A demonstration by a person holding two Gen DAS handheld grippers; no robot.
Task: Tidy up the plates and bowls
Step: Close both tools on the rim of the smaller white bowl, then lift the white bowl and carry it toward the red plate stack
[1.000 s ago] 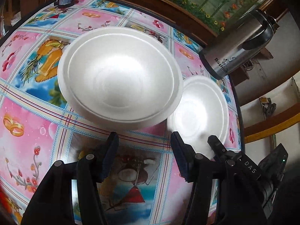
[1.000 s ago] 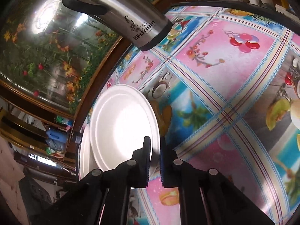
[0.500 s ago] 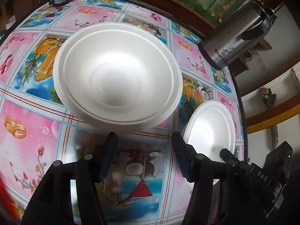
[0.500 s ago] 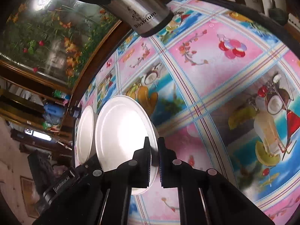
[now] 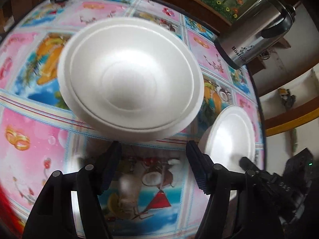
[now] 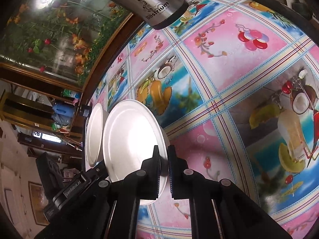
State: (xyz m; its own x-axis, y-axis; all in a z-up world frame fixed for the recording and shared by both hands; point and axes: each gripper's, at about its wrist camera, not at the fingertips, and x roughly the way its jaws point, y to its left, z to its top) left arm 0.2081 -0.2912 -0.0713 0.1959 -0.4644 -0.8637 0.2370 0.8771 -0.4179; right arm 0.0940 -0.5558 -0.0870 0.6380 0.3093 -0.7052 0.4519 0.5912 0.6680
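A round tabletop point(image 5: 35, 139) covered in a glossy cloth printed with pink and blue picture squares. On it rest a stack of white foam bowls point(image 5: 129, 83) and, near the far edge, a steel kettle point(image 5: 257, 37).

We see the steel flask point(image 6: 139, 2) cut off by the top edge; the bowl stack point(image 5: 129, 79) blurs on its far-left rim.

Stacked bowls point(image 5: 129, 79) on the tablecloth point(image 5: 33, 131), smaller bowl point(image 5: 231, 137) to their right, kettle point(image 5: 257, 33) behind at table edge
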